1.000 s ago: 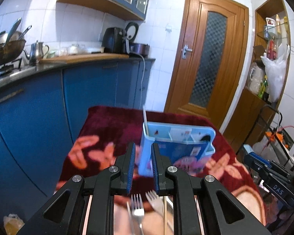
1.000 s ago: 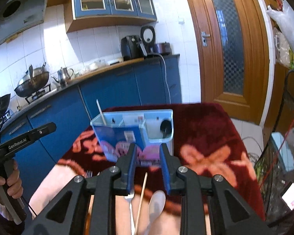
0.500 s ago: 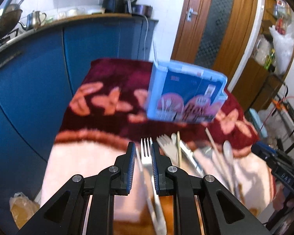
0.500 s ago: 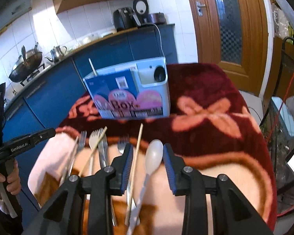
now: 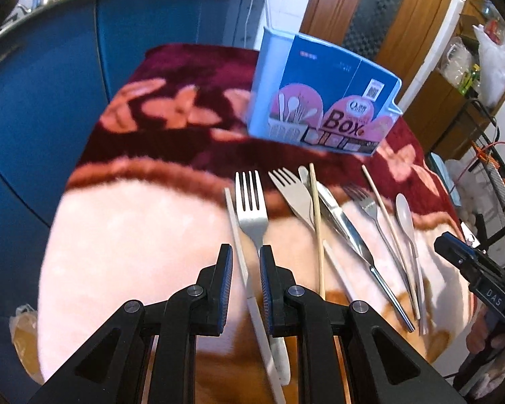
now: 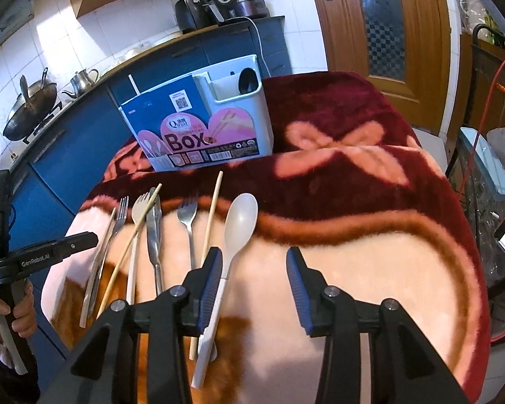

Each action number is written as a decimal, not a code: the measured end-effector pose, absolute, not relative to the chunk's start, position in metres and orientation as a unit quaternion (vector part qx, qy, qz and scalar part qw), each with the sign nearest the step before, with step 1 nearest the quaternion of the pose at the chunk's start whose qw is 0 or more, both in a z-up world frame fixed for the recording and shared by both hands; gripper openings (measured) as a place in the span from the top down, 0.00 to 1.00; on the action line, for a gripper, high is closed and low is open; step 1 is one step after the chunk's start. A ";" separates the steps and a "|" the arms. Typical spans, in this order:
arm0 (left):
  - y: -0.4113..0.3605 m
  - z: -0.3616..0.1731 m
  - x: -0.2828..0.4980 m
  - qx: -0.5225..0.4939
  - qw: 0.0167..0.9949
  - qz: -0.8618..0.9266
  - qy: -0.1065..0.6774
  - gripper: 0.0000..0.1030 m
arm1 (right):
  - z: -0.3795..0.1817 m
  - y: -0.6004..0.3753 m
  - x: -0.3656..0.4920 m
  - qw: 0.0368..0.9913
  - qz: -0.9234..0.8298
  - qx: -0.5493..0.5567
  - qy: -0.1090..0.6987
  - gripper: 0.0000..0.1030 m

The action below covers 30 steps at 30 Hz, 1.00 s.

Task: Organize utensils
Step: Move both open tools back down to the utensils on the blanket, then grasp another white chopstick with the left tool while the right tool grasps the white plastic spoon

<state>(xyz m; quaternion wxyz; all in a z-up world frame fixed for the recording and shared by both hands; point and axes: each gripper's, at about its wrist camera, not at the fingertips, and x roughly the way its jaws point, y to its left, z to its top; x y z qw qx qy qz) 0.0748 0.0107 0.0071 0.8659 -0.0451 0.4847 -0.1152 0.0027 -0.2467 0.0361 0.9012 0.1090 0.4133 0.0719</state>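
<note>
Both our tools have tipped down since a second ago. The left tool [image 5: 245, 262], narrowly parted, straddles a fork [image 5: 251, 202]; the right tool [image 6: 254, 266] is opening beside a white spoon [image 6: 240, 219]. The holder [image 6: 198, 124] behind reads "Box".

Covered by a plush blanket [image 6: 370, 269], maroon with pink bow shapes at the far end, pale pink with brown bands at the near end. At the far end, standing upright on the maroon part, a blue and white utensil box [image 6: 198, 128] printed "Box". Laid in a row on the pale part: white chopstick [image 5: 239, 245], metal fork [image 5: 251, 208], pale plastic fork [image 5: 293, 195] crossed by a wooden chopstick [image 5: 317, 222], table knife [image 5: 346, 229], second metal fork [image 6: 188, 222], another wooden chopstick [image 6: 211, 215], white spoon [image 6: 239, 222].
</note>
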 end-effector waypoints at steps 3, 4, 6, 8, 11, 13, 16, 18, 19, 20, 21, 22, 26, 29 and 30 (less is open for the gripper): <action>0.009 0.003 0.078 -0.050 0.859 -0.121 0.496 0.84 | 0.034 -0.248 0.004 0.900 0.072 0.110 0.416 0.58; 0.008 0.002 0.079 -0.050 0.857 -0.122 0.498 0.84 | 0.034 -0.247 0.004 0.899 0.072 0.111 0.417 0.58; 0.007 -0.001 0.081 -0.047 0.855 -0.118 0.503 0.84 | 0.032 -0.247 0.004 0.898 0.072 0.111 0.419 0.58; 0.008 -0.003 0.083 -0.046 0.853 -0.113 0.507 0.84 | 0.031 -0.247 0.004 0.897 0.072 0.111 0.421 0.58; 0.012 -0.006 0.086 -0.056 0.850 -0.115 0.511 0.84 | 0.029 -0.247 0.004 0.896 0.072 0.110 0.424 0.58; 0.014 -0.007 0.089 -0.059 0.847 -0.119 0.515 0.84 | 0.028 -0.246 0.005 0.895 0.073 0.108 0.427 0.58; 0.018 -0.012 0.096 -0.069 0.835 -0.131 0.531 0.87 | 0.028 -0.243 0.008 0.891 0.080 0.103 0.434 0.56; 0.020 -0.012 0.100 -0.072 0.830 -0.137 0.535 0.91 | 0.028 -0.239 0.011 0.887 0.087 0.097 0.442 0.56; 0.022 -0.012 0.101 -0.074 0.829 -0.138 0.536 0.92 | 0.029 -0.238 0.013 0.886 0.089 0.094 0.446 0.56; 0.023 -0.012 0.102 -0.077 0.828 -0.140 0.537 0.92 | 0.029 -0.236 0.014 0.884 0.091 0.090 0.449 0.56; 0.024 -0.012 0.102 -0.081 0.827 -0.142 0.538 0.92 | 0.028 -0.234 0.016 0.881 0.093 0.084 0.456 0.56; 0.026 -0.012 0.102 -0.085 0.827 -0.143 0.537 0.93 | 0.028 -0.232 0.018 0.879 0.095 0.079 0.461 0.56; 0.031 -0.010 0.099 -0.100 0.833 -0.147 0.524 0.95 | 0.025 -0.228 0.026 0.865 0.103 0.072 0.486 0.56; 0.036 -0.007 0.096 -0.112 0.839 -0.152 0.510 0.96 | 0.023 -0.224 0.031 0.856 0.101 0.061 0.503 0.56; 0.037 -0.006 0.095 -0.114 0.842 -0.154 0.504 0.96 | 0.022 -0.224 0.032 0.854 0.102 0.060 0.506 0.57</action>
